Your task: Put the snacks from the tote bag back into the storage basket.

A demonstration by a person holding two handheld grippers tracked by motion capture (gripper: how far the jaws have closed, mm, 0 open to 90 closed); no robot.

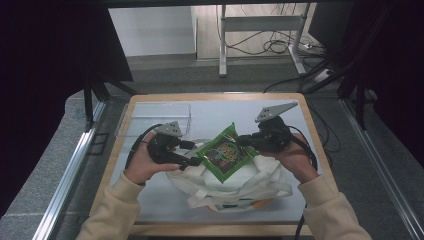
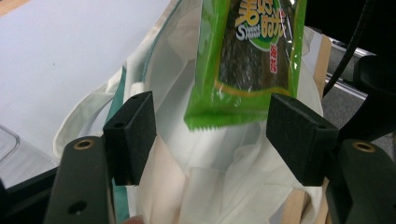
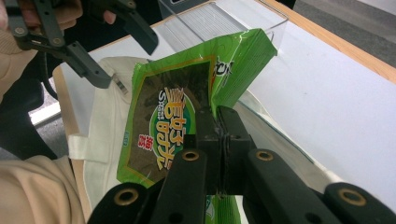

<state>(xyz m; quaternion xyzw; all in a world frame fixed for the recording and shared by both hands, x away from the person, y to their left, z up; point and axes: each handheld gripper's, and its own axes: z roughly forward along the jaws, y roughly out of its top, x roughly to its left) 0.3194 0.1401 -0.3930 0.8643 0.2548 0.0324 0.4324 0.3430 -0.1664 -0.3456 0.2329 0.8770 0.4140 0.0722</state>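
Note:
A green snack packet (image 1: 226, 152) is held up over a white cloth bag (image 1: 235, 186) that lies crumpled on the table. My right gripper (image 1: 243, 142) is shut on the packet's right edge; in the right gripper view its jaws (image 3: 217, 122) pinch the packet (image 3: 163, 116) at a fold. My left gripper (image 1: 195, 153) stands open at the packet's left corner. In the left gripper view the pads (image 2: 133, 133) sit well apart with the packet's lower edge (image 2: 243, 70) hanging between them, untouched, and the bag (image 2: 215, 177) below.
A clear plastic box (image 1: 156, 118) stands at the table's back left, just behind my left hand, and also shows as the clear box (image 3: 224, 21) beyond the packet. The table (image 1: 300, 115) has a wooden rim. Cables trail from both grippers.

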